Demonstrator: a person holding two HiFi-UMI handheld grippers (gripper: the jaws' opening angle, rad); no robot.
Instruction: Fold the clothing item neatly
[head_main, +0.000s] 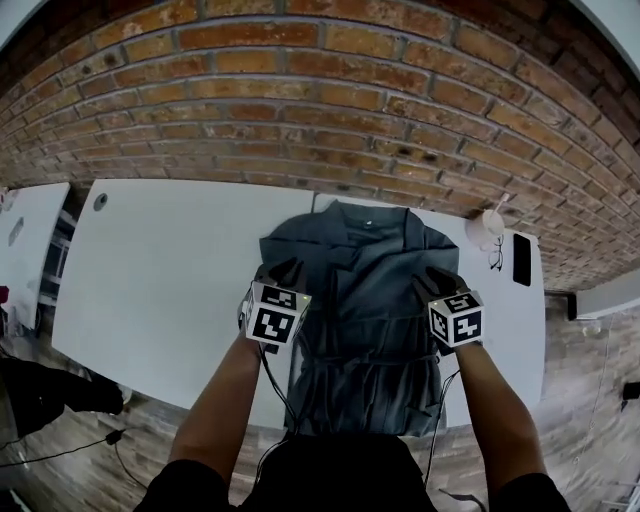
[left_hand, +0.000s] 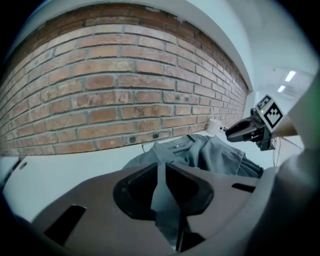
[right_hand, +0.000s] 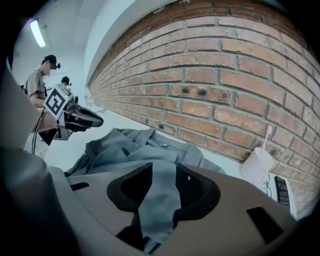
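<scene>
A grey button-up shirt (head_main: 365, 330) lies on the white table (head_main: 170, 270), collar toward the brick wall, its sides bunched inward. My left gripper (head_main: 285, 270) sits at the shirt's left edge. In the left gripper view its jaws are shut on a narrow fold of the grey fabric (left_hand: 161, 192). My right gripper (head_main: 437, 280) is over the shirt's right side. There a wider band of fabric (right_hand: 162, 200) runs between the jaws, with dark gaps beside it, and the jaws stand open. Each gripper shows in the other's view: the right gripper (left_hand: 245, 131), the left gripper (right_hand: 82, 120).
At the table's right end stand a white cup (head_main: 490, 228), a pair of glasses (head_main: 497, 255) and a dark phone (head_main: 521, 258). The brick wall (head_main: 320, 110) runs behind the table. A second white table (head_main: 25, 240) is at the left. A person (right_hand: 40, 85) stands far off.
</scene>
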